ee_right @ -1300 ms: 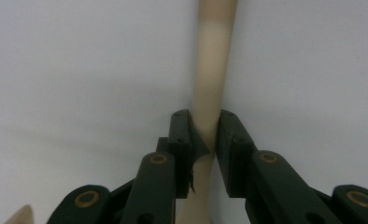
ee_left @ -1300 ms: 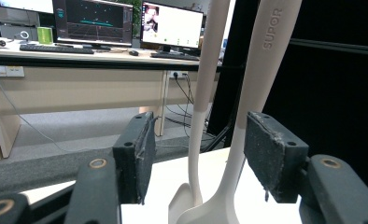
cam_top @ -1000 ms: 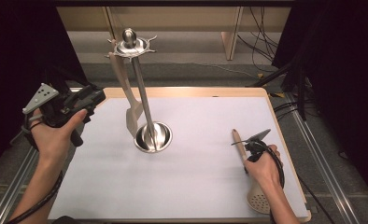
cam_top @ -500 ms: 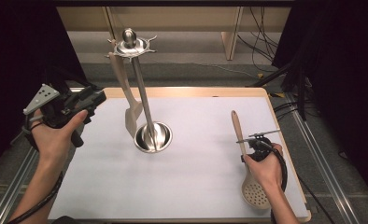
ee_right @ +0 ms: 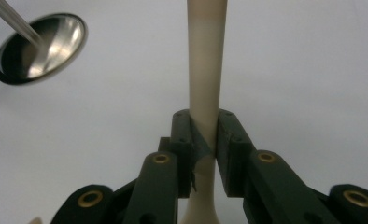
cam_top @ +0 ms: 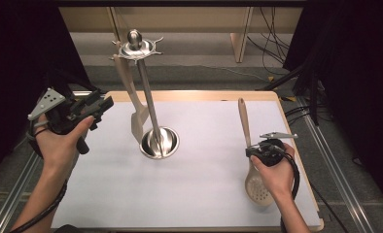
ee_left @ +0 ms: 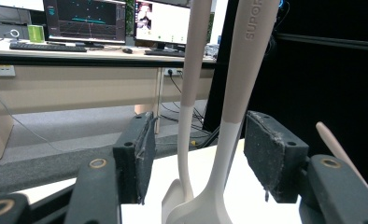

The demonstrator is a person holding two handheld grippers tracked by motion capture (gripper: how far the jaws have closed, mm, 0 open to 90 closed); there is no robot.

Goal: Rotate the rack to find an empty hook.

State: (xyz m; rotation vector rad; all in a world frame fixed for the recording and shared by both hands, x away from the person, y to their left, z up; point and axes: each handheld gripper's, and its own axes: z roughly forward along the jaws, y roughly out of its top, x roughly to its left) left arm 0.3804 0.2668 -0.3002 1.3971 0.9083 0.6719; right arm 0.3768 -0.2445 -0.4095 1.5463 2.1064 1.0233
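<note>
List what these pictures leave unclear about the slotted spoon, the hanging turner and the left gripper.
- Slotted spoon: right hand covers part of the bowl in the high view; the bottom edge of the right gripper view crops it.
- Hanging turner: its hook hidden behind the stand's top disc.
- Left gripper: the jaw gap is too small in the high view.

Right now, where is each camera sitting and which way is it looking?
High view: above the person's side of the table, looking forward and down; both forearms, left gripper and right gripper show.
Left gripper view: rides that gripper, facing level past its open jaws at two hanging utensils and far desks.
Right gripper view: rides that gripper, looking down on the white table; jaws clamp the skimmer spoon.
Shared: high and right gripper views both show the stand's shiny base and the skimmer spoon.
</note>
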